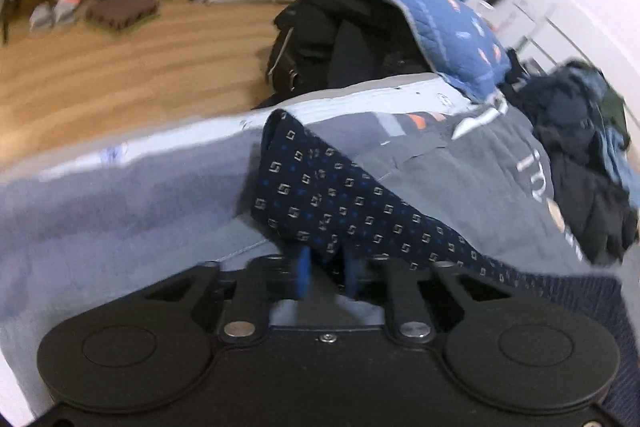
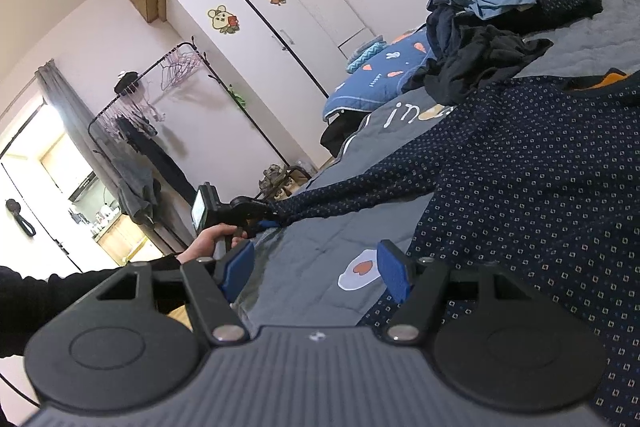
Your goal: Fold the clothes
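Navy patterned shirt (image 2: 540,167) lying spread on grey bed quilt (image 2: 320,239), body just right of right tongs (image 2: 316,269) — those standing apart, gripping nothing. Left tongs (image 1: 326,267) clamping sleeve end (image 1: 320,187) — judging: be keeping sleeve taut, carrying it across body, right tongs pinning fold line.

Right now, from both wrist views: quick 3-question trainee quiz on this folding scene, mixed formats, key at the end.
1. True or false: the left hand-held gripper is shut on the sleeve of the navy patterned shirt.
2. Multiple choice: the right hand-held gripper is
A. shut on the shirt
B. open, holding nothing
C. shut on the grey bedcover
3. Fill in: the pile of unfolded clothes lies on the ____.

Key:
1. True; the sleeve is pinched between its blue pads.
2. B
3. Bed, on the grey bedcover, beyond the shirt in the right wrist view.
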Available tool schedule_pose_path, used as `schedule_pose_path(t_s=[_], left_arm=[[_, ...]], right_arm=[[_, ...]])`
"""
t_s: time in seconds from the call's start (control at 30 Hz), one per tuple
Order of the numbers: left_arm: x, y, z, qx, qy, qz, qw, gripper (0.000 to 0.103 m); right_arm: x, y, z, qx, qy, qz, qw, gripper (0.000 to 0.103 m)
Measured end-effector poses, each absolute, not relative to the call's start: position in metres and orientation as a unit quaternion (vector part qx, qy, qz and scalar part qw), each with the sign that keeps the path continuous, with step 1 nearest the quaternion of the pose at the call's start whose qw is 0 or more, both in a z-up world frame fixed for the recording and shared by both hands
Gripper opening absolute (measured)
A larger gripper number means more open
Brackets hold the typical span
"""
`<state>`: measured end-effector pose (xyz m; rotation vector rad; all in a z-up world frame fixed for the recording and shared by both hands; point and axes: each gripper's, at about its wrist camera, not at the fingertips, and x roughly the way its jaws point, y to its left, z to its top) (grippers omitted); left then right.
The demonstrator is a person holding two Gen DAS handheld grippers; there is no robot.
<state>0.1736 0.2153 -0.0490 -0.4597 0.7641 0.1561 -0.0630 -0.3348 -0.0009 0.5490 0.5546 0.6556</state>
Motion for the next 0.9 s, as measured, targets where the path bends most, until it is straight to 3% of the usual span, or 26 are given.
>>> schedule_pose_path(t_s=[0.23, 0.4, 0.7, 0.77, 0.83, 0.9], left_arm=[[0.139, 0.245, -0.02, -0.258, 0.336, 0.074, 0.903, 0.003], [0.125, 0.262, -0.042, -0.252, 0.413, 0.112, 0.868, 0.003], [0.096, 0.23, -0.021, -0.225, 0.41, 0.067, 0.881, 0.004], [0.095, 0.198, -0.011, -0.213, 0.402, 0.03, 0.89, 0.013], [0.092, 0.159, -0.002, -0.204, 0.387, -0.009, 0.899, 0.055], [0.087, 0.116, 0.006, -0.191, 0.364, -0.051, 0.91, 0.06]], right_arm=[[-0.064, -0.333, 0.003, 0.26, 0.263, 0.319, 0.873, 0.067], [-0.065, -0.333, 0.007, 0.259, 0.26, 0.32, 0.873, 0.067], [-0.067, -0.341, 0.014, 0.253, 0.247, 0.303, 0.885, 0.067], [-0.068, -0.344, 0.015, 0.249, 0.246, 0.292, 0.89, 0.067], [-0.067, -0.347, 0.015, 0.243, 0.247, 0.276, 0.897, 0.067], [-0.067, -0.353, 0.014, 0.235, 0.25, 0.252, 0.905, 0.068]])
